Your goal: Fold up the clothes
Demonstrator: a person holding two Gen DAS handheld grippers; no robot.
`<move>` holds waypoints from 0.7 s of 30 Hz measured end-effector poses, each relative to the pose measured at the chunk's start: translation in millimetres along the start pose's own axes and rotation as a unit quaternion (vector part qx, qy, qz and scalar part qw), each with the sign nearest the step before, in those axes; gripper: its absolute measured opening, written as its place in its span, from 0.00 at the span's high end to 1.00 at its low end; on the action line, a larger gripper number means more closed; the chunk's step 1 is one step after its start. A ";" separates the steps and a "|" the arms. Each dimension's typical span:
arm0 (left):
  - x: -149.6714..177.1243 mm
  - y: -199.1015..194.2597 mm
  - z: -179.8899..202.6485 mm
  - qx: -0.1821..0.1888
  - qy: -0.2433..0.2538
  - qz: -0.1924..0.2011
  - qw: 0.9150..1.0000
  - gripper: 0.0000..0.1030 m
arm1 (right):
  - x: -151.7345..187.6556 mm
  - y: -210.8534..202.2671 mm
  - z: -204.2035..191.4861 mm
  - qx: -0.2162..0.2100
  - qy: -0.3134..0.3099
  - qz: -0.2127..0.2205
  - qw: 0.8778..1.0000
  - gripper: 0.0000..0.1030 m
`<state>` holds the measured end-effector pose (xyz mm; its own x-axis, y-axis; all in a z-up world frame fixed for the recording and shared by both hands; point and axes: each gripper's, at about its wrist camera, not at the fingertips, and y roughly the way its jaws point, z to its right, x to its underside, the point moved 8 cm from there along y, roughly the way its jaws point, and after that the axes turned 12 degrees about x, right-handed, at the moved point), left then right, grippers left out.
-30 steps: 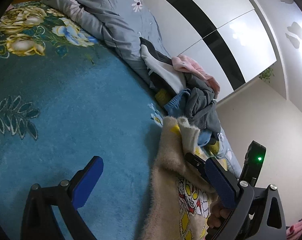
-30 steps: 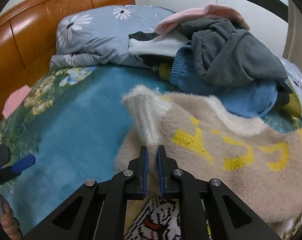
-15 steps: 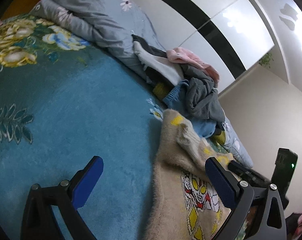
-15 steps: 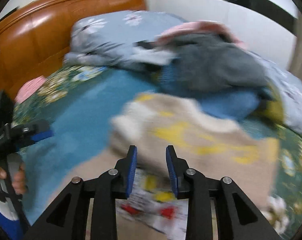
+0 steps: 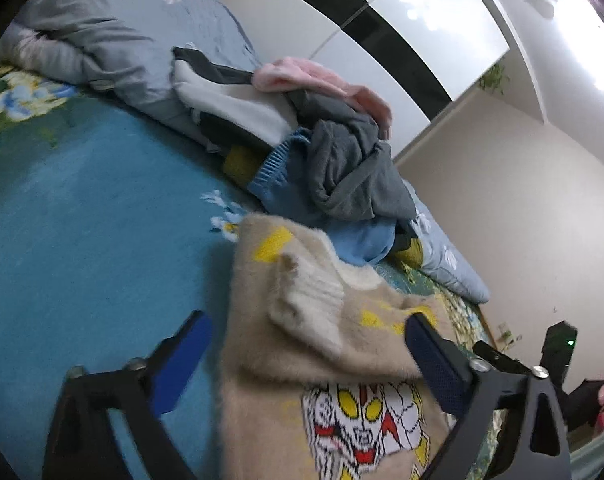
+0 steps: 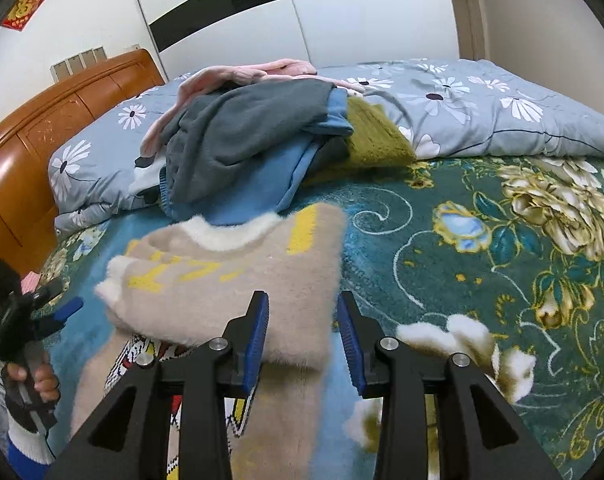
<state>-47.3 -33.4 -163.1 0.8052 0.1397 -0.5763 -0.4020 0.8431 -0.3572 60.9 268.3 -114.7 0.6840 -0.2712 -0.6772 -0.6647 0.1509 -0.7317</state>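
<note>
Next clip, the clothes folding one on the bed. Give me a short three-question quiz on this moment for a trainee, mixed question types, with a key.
1. True or false: the right gripper is clamped on the beige sweater.
2. Which garment lies on top of the blue one in the clothes pile? A) dark grey B) red C) striped
3. Fill in: the sweater's sleeve is folded across its ____.

Key
1. False: both the right gripper and the left gripper have their jaws apart, holding nothing.
2. A, the dark grey garment.
3. Chest, above the cartoon print.
</note>
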 end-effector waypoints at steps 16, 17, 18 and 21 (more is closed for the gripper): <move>-1.9 22.5 -5.8 -0.016 -0.018 -0.019 1.000 0.98 | -3.7 4.2 -7.7 -0.022 -0.013 0.004 1.000 0.64; -2.4 20.9 -8.1 -0.015 -0.025 -0.019 0.999 0.96 | -4.2 4.2 -7.8 -0.024 -0.012 0.004 1.000 0.64; -2.5 19.6 -13.3 -0.017 -0.037 -0.018 0.999 0.88 | -4.1 4.4 -8.0 -0.025 -0.010 0.004 1.000 0.64; 0.8 15.6 -26.3 -0.009 -0.075 -0.016 0.997 0.58 | -2.1 5.9 -8.9 -0.027 -0.010 0.002 1.000 0.64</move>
<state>-64.5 -33.8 -188.5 0.8731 0.1905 -0.4488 -0.3819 0.8393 -0.3868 52.8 261.3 -116.8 0.6863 -0.2521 -0.6823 -0.6828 0.0999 -0.7237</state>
